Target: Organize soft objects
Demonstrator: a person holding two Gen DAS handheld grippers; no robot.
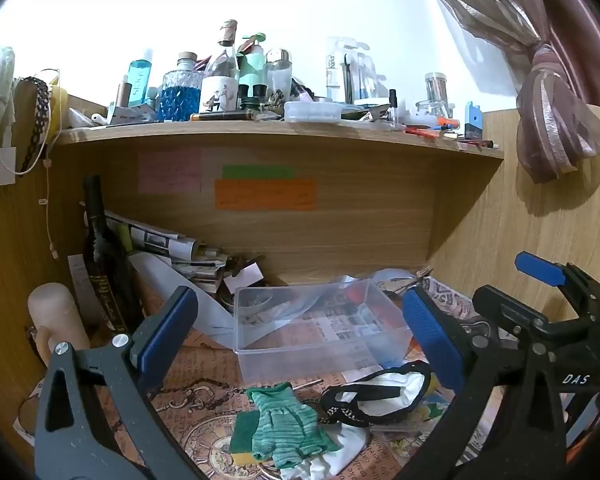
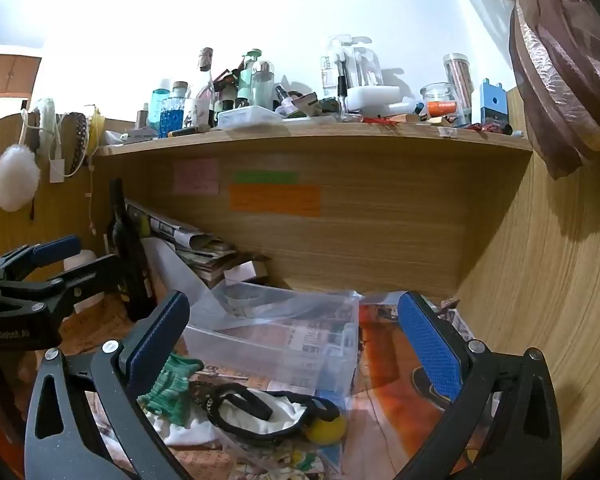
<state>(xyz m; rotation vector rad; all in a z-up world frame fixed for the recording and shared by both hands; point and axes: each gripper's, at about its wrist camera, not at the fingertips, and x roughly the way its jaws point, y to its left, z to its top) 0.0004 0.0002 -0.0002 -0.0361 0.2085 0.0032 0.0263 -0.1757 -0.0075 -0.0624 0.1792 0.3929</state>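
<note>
A green knitted cloth [image 1: 286,426] lies on the desk over a green-and-yellow sponge [image 1: 242,436] and a white cloth [image 1: 332,454]. A white cloth with black trim [image 1: 384,396] lies to its right. A clear plastic box [image 1: 320,328] stands empty behind them. My left gripper [image 1: 300,340] is open above the pile. My right gripper [image 2: 296,344] is open and empty over the box [image 2: 276,340] and the black-trimmed cloth [image 2: 272,410]. The green cloth [image 2: 168,384] and a yellow ball [image 2: 326,430] show there too. The right gripper also shows at the right of the left wrist view [image 1: 540,292].
A dark wine bottle [image 1: 102,256] and stacked newspapers [image 1: 168,244] stand at the back left. A cream candle [image 1: 56,316] is at the left. The shelf [image 1: 276,130] above is crowded with bottles. Wooden walls close in at the back and right. A curtain [image 1: 552,120] hangs at the right.
</note>
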